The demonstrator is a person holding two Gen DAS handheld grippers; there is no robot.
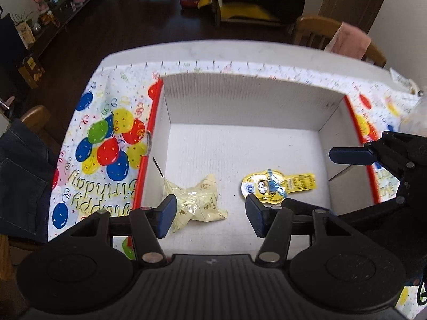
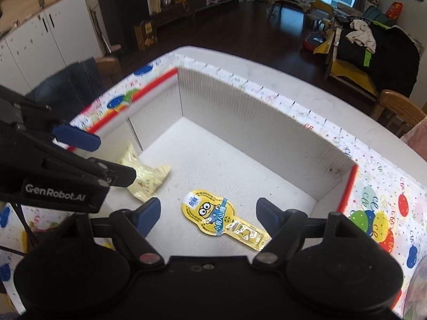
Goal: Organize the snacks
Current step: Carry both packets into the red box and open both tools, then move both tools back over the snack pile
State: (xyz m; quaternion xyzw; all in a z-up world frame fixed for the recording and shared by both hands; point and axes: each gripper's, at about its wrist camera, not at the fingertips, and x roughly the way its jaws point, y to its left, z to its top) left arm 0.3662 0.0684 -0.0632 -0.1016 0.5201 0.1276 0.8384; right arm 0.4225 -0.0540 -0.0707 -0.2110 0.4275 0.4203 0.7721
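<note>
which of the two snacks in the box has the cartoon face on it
The flat yellow sachet toward the right side of the box; the pale crumpled packet on the left has no face.

Crumpled pale-yellow snack packet (image 1: 196, 204) and flat yellow cartoon jelly pack (image 1: 277, 185), apart on white box (image 1: 240, 93) floor

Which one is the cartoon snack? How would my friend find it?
Look inside the big white box on the birthday balloon tablecloth. Two snacks lie on its floor. Yours is the flat bright-yellow packet with a goggle-eyed cartoon face, not the crinkly pale-yellow wrapper beside it.
</note>
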